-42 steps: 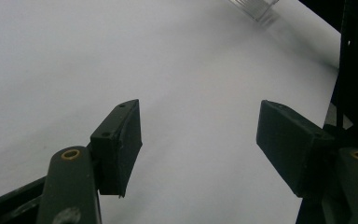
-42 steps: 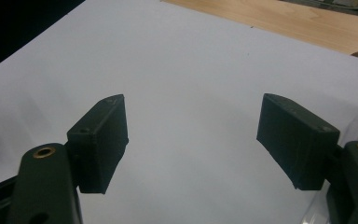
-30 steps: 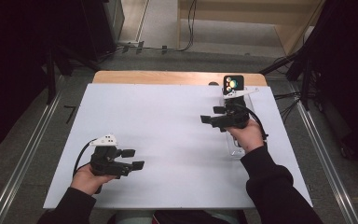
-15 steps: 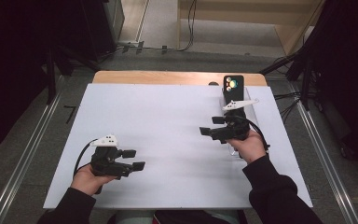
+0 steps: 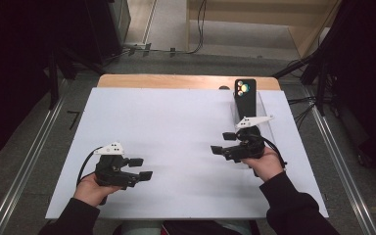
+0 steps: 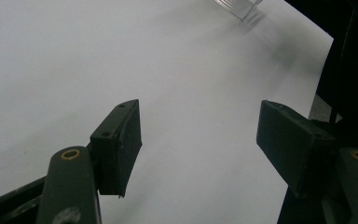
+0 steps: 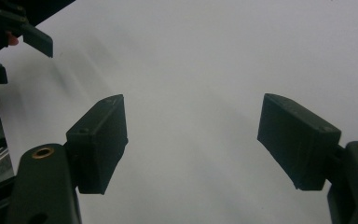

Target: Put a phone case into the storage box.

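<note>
A black phone (image 5: 245, 95) stands upright at the back right of the white table (image 5: 176, 117), leaning in a clear plastic holder (image 5: 265, 115). My right gripper (image 5: 222, 142) hovers just in front of that holder, jaws pointing left and open with nothing between them (image 7: 191, 121). Near the front left, my left gripper (image 5: 142, 168) points right, also open and empty (image 6: 198, 126). A corner of the clear holder (image 6: 237, 6) shows far ahead of the left jaws. The left gripper (image 7: 21, 32) appears at the top left of the right gripper view.
A wooden strip (image 5: 176, 81) runs along the table's far edge. Metal rails (image 5: 34, 152) flank the table on both sides, and cables (image 5: 196, 29) lie on the floor behind. Dark sleeves come in from the bottom.
My right gripper has drawn back from the phone holder toward the person. The left gripper has stayed put.
</note>
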Motion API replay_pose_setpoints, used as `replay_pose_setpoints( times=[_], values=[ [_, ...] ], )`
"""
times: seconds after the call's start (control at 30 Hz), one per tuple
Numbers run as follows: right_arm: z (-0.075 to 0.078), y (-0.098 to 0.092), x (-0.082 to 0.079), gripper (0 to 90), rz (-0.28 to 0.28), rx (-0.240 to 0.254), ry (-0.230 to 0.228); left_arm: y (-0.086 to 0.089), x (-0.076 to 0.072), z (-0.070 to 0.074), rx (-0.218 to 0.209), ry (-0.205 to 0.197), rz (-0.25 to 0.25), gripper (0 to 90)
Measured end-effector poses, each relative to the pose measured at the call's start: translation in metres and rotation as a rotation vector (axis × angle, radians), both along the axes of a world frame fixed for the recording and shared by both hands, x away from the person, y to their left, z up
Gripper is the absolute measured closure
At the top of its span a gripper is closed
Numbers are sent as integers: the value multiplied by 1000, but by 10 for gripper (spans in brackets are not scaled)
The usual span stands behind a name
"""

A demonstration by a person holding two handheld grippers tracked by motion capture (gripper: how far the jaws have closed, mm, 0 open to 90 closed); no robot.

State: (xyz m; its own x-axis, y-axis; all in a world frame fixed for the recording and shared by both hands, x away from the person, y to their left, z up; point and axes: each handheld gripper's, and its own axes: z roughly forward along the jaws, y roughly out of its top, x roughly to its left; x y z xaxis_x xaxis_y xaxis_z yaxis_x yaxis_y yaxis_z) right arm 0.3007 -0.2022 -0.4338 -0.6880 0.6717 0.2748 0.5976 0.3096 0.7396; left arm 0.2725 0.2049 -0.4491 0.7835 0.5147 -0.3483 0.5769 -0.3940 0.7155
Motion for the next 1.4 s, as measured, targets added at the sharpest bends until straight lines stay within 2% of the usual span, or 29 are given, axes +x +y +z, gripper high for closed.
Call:
replay_pose_setpoints(
  times=[0.3,0.97,1.4],
  values=[
    [-8,-5,-13,222,21,17,9,0,-2,1,-3,0,-9,314],
    [-25,-26,-43,223,58,-25,29,2,-6,0,-10,12,-4,314],
    [-31,-40,-57,223,40,-37,28,2,-7,-1,-14,18,-11,314]
  ],
)
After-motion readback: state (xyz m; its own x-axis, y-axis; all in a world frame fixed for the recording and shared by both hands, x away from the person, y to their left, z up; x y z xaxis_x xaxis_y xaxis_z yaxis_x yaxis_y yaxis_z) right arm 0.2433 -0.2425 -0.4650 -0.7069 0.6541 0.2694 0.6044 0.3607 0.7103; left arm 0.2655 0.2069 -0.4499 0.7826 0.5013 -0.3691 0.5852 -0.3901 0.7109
